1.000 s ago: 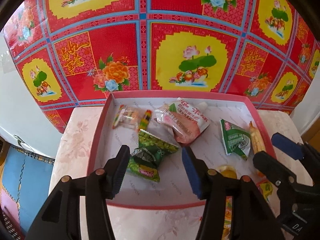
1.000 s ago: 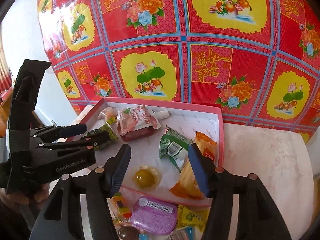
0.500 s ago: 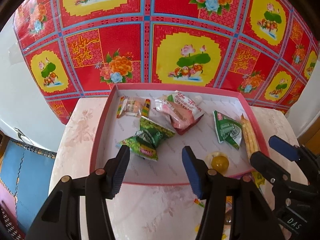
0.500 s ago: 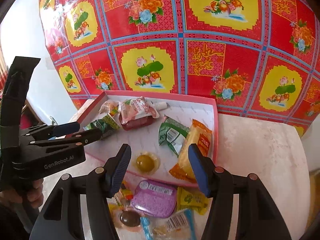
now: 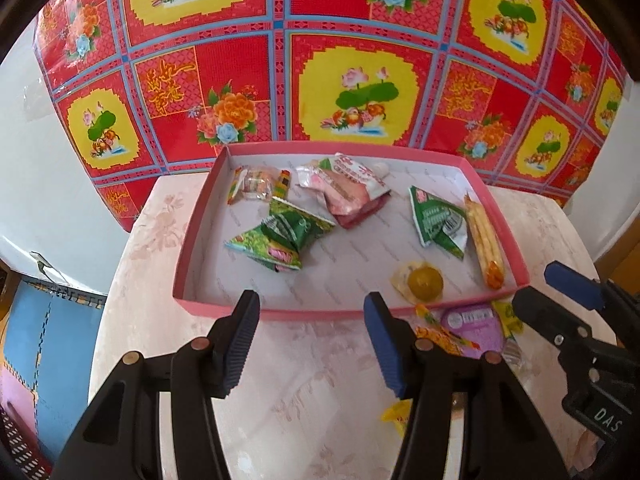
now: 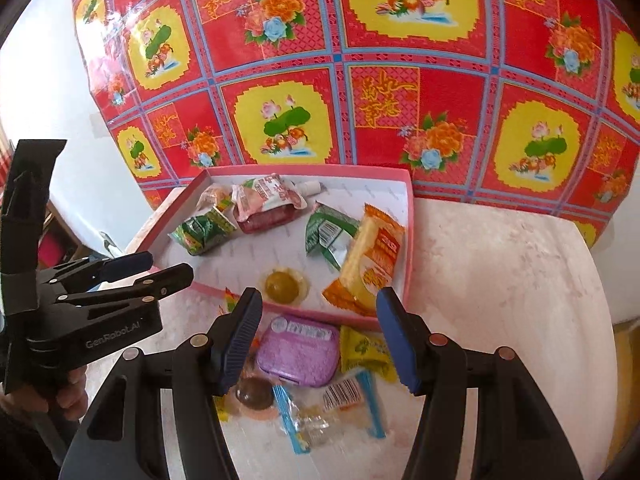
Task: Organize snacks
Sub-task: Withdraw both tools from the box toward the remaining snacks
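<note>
Snacks lie in two groups on the pale marbled table [image 5: 160,320]: some inside a shallow pink-rimmed box [image 5: 188,264] at the back, against a red and yellow flowered cloth [image 5: 360,40], the rest loose on the table just in front of the box's near rim. Inside the box, from the left wrist view, are a small clear-wrapped candy pack [image 5: 258,182] in the far left corner, a green packet [image 5: 280,236] nearer the middle, a pink and white spouted pouch [image 5: 346,184] behind it, a second green packet [image 5: 438,222] to the right, an orange and yellow biscuit pack [image 5: 484,240] along the right wall, and a round yellow jelly cup [image 5: 424,282] near the front rim. Outside, in the right wrist view, a purple tub [image 6: 298,350] sits just below the rim, with a yellow packet [image 6: 362,350] beside it, a brown jelly cup [image 6: 254,394] and a clear blue-edged wrapper [image 6: 332,412] closer to the camera. Left tool [image 5: 312,340] hovers over bare table before the box, fingers apart and empty. Right tool [image 6: 318,340] hangs above the loose pile, fingers apart with the purple tub between them in view but untouched. A hand [image 6: 68,394] grips the left tool's handle.
</note>
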